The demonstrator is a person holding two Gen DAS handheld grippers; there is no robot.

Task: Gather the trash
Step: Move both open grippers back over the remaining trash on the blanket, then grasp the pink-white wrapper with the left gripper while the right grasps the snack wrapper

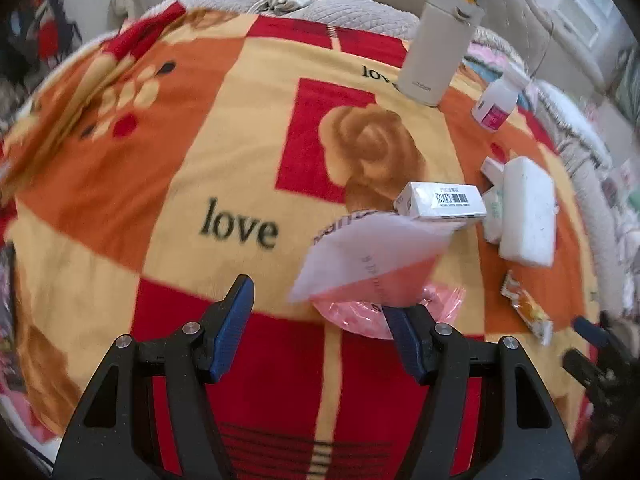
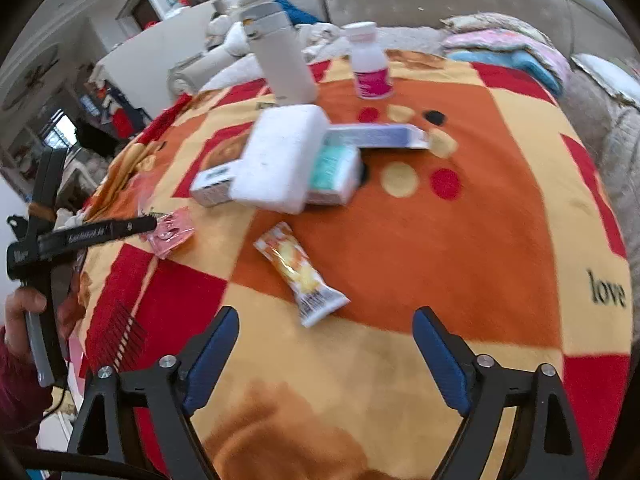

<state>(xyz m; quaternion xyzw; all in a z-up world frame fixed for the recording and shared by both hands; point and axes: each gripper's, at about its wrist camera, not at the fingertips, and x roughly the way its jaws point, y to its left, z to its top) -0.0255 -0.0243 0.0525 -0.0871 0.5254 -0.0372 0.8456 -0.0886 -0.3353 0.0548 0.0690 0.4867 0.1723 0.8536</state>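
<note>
My left gripper [image 1: 320, 324] stands open over a red, orange and yellow blanket [image 1: 180, 184], nothing pressed between its pads. A blurred white-and-pink paper slip [image 1: 368, 260] hovers just past its right fingertip, over a crumpled pink plastic wrapper [image 1: 360, 316]. In the right wrist view that pink plastic wrapper [image 2: 172, 232] lies at the tip of the left gripper [image 2: 100, 234]. My right gripper [image 2: 326, 340] is wide open and empty. An orange-and-white snack wrapper [image 2: 300, 272] lies flat just ahead of it, also seen as the snack wrapper [image 1: 528, 312] from the left.
A white foam block [image 2: 280, 156] rests on small boxes: a barcoded white box [image 1: 440, 200], a teal box [image 2: 334, 172], a blue-white box [image 2: 376, 136]. Behind stand a white flask [image 2: 280, 60] and a pink-labelled bottle [image 2: 370, 68]. A sofa back and piled cloths rim the blanket.
</note>
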